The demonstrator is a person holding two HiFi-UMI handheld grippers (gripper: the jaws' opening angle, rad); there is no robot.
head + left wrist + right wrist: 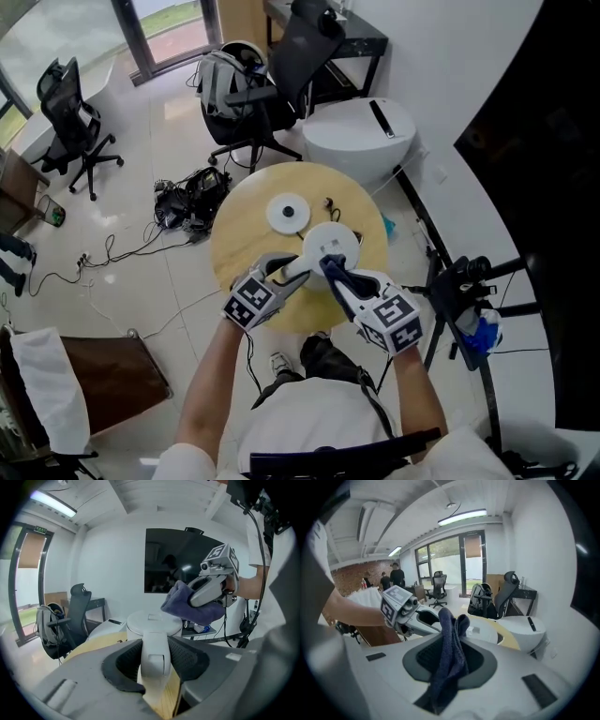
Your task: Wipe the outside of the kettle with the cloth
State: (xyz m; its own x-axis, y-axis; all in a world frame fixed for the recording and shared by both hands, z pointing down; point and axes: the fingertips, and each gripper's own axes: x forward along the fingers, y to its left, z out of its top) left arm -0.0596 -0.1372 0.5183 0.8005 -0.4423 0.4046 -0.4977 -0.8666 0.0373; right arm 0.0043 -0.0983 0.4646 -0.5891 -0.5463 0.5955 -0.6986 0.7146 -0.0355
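A white kettle (331,246) stands on the round wooden table (244,208), near its front edge. My left gripper (298,268) is shut on the kettle's white handle (154,654), which fills the gap between its jaws. A dark blue cloth (450,656) is pinched in my right gripper (339,275), shut on it. The cloth (187,605) hangs just above and to the right of the kettle's lid (150,619) in the left gripper view. In the right gripper view the cloth hides most of the kettle (485,630).
The kettle's round white base (288,212) lies on the table behind the kettle, with a small dark thing (329,202) beside it. A white rounded bin (361,134) and black office chairs (251,98) stand beyond the table. Cables (183,202) lie on the floor at left.
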